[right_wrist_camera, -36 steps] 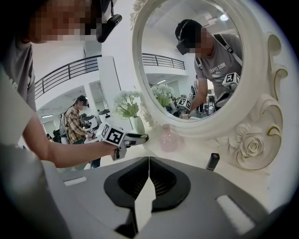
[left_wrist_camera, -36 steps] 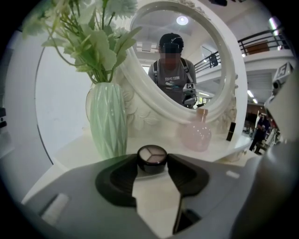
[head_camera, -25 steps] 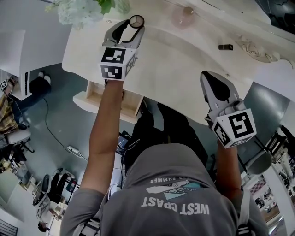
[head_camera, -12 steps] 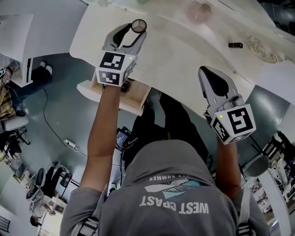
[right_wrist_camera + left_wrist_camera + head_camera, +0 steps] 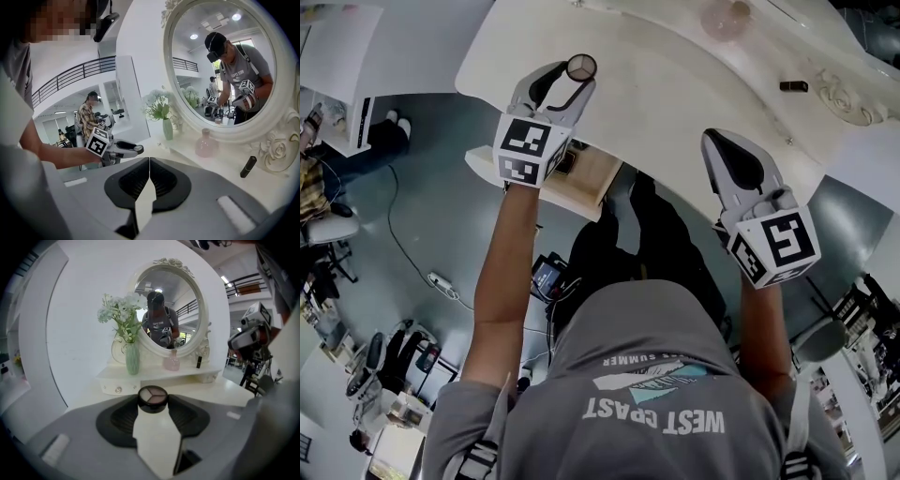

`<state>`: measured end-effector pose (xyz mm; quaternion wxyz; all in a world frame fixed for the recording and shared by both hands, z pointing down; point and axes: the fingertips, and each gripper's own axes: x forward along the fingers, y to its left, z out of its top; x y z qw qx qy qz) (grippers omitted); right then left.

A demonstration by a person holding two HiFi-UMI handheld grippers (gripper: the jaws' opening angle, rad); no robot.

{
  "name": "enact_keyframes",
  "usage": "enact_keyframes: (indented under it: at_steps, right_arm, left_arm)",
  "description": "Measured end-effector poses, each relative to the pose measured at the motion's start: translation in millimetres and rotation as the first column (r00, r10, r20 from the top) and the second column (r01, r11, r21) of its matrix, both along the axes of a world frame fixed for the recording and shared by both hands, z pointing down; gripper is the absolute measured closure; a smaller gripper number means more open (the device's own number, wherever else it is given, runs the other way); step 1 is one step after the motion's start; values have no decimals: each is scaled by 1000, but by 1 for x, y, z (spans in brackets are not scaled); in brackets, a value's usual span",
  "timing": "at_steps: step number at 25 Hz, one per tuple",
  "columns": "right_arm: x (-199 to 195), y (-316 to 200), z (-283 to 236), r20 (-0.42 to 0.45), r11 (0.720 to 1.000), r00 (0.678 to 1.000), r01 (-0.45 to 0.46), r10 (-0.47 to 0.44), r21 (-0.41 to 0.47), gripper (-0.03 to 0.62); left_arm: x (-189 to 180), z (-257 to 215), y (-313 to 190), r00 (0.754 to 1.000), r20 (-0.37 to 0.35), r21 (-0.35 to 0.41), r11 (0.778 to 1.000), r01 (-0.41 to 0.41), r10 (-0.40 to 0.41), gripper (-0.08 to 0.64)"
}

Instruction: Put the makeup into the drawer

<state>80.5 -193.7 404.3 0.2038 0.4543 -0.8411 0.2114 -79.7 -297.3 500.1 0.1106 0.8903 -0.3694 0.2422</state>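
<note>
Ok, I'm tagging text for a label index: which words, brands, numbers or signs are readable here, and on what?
"WEST COAST": big print on the person's grey shirt, upside down in the head view.
"SUMMER": smaller line above it on that shirt, only partly clear.
No words on the marker cubes, only black-and-white square patterns.
Shirt print reflected in the mirror: too small to read.
No lettering visible on the eyeshadow compact.

Two grippers (image 5: 572, 75) (image 5: 719, 141), one eyeshadow compact (image 5: 581, 67), one lipstick (image 5: 793, 86) — one pink bottle (image 5: 727, 17), one vase (image 5: 132, 358), one drawer (image 5: 595, 183).
</note>
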Motion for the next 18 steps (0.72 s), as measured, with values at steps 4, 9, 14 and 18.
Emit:
enact_keyframes:
  at_steps: [4,9,14,18]
  right_arm:
    - [-14,7,-1,0,1000,1000,14,-14,-4,586]
    - [-31,16,-1,1,999,1000,31,-31,-9,586]
    - [-47,22,0,7,999,999,47,-47,-3,586]
    - [-56,28,2,7,998,998,58,-58,-9,586]
  left_arm:
    - [-15,3,18,1000,11,-15,1000,-4,5,359]
    - [-35,13,41,1000,20,-53,999,-11,12,359]
    - [-52,27,64,1000,28,-97,995,2,1,359]
    - [-66,46,88,999,42,-142,990,-1,7,359]
